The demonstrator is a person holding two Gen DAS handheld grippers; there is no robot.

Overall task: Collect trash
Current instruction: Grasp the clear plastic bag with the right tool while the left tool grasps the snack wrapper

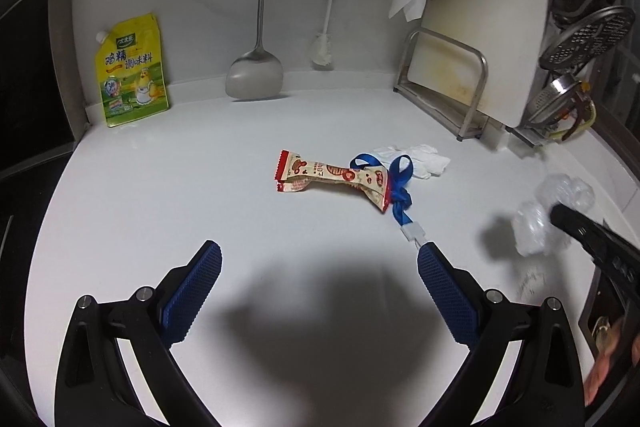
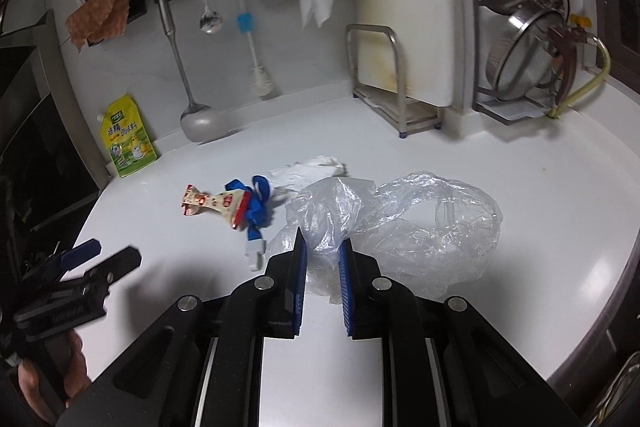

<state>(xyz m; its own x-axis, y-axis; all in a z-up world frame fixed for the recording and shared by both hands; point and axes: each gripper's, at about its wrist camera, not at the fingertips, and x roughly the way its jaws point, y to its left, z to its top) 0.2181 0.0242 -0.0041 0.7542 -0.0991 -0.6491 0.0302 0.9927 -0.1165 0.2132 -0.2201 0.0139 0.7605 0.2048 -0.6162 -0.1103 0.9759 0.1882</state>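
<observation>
A red and cream snack wrapper (image 1: 332, 179) lies on the white counter (image 1: 160, 211), tangled with a blue ribbon lanyard (image 1: 400, 187) and beside a crumpled white tissue (image 1: 416, 157). My left gripper (image 1: 320, 259) is open and empty, hovering in front of the wrapper. My right gripper (image 2: 323, 247) is shut on the edge of a clear plastic bag (image 2: 420, 227), which rests on the counter to the right of the trash. The wrapper (image 2: 216, 203), lanyard (image 2: 258, 213) and tissue (image 2: 308, 169) also show in the right wrist view, as does the left gripper (image 2: 100, 255).
A yellow seasoning pouch (image 1: 132, 71) stands against the back wall at left. A spatula (image 1: 256, 67), spoon and brush (image 1: 326, 27) hang on the wall. A cutting board in a metal rack (image 1: 460, 83) and a dish rack with strainers (image 1: 580, 47) stand at right.
</observation>
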